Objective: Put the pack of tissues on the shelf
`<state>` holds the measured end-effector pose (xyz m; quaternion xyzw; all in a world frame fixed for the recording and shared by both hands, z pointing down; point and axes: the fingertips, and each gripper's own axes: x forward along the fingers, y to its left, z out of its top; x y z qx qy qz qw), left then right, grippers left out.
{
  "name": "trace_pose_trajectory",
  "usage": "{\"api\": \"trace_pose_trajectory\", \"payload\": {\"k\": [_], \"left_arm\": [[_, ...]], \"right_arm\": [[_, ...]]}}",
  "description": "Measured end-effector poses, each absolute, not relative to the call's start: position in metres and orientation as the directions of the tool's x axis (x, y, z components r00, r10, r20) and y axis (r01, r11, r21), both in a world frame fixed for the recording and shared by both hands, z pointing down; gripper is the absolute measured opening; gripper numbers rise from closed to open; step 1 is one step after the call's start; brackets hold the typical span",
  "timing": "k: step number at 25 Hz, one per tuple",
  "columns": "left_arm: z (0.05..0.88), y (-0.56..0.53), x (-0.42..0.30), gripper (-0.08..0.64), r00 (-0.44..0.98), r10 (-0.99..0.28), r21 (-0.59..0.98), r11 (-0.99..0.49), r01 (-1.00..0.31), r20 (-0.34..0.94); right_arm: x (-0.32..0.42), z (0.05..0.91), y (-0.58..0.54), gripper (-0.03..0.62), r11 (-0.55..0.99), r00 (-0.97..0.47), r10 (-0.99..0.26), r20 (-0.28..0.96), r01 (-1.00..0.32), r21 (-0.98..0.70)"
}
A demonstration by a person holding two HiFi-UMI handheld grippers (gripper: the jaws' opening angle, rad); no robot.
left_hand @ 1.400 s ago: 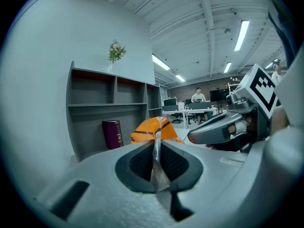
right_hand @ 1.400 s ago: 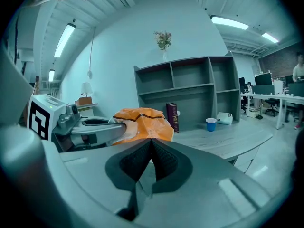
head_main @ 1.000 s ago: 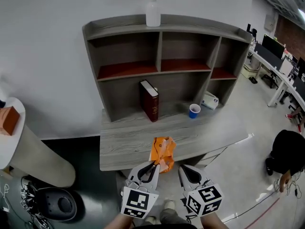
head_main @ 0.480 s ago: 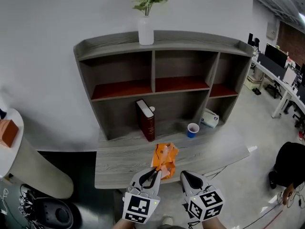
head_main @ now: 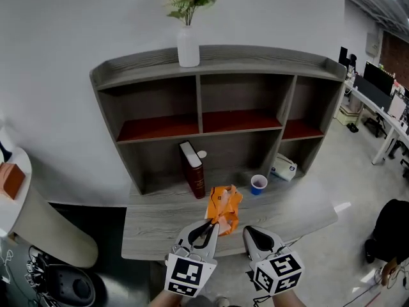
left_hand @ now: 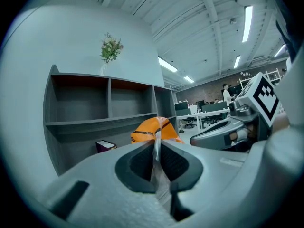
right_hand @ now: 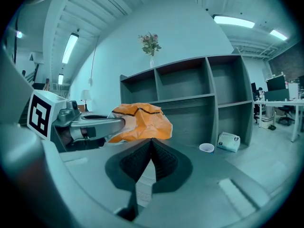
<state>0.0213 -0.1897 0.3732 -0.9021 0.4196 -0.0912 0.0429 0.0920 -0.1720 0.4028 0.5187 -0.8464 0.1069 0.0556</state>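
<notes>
The pack of tissues [head_main: 223, 208] is a crumpled orange packet. My left gripper [head_main: 210, 226] is shut on its clear plastic edge and holds it above the grey desk [head_main: 156, 226], in front of the grey shelf unit [head_main: 198, 75]. In the left gripper view the packet [left_hand: 154, 128] bulges just past the closed jaws of the left gripper [left_hand: 156, 139]. My right gripper [head_main: 250, 233] hovers just right of it, shut and empty. The right gripper view shows the packet [right_hand: 142, 122] to the left of the right gripper [right_hand: 151, 140]. The shelf's upper compartments are bare.
In the lower shelf row stand a dark red book [head_main: 192, 170], a blue cup [head_main: 258, 184] and a white pack [head_main: 283, 167]. A white vase with flowers [head_main: 188, 47] tops the shelf. A round white table [head_main: 16, 203] stands at left, and a person [head_main: 390, 229] is at right.
Both grippers have moved forward over the desk toward the shelf, and the orange packet has travelled with the left one. The shelf now sits lower and closer in view.
</notes>
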Motion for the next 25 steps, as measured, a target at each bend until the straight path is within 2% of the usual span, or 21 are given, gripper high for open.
{"api": "trace_pose_trajectory", "payload": {"k": [13, 25], "left_arm": [[0.343, -0.233, 0.031, 0.002, 0.668, -0.738, -0.171, -0.673, -0.719, 0.096], [0.301, -0.296, 0.033, 0.002, 0.731, -0.683, -0.197, -0.718, -0.668, 0.010]], "right_arm": [[0.087, 0.383, -0.219, -0.003, 0.451, -0.465, -0.866, 0.186, -0.885, -0.112], [0.084, 0.365, -0.286, -0.003, 0.417, -0.429, -0.885, 0.179, -0.903, -0.102]]}}
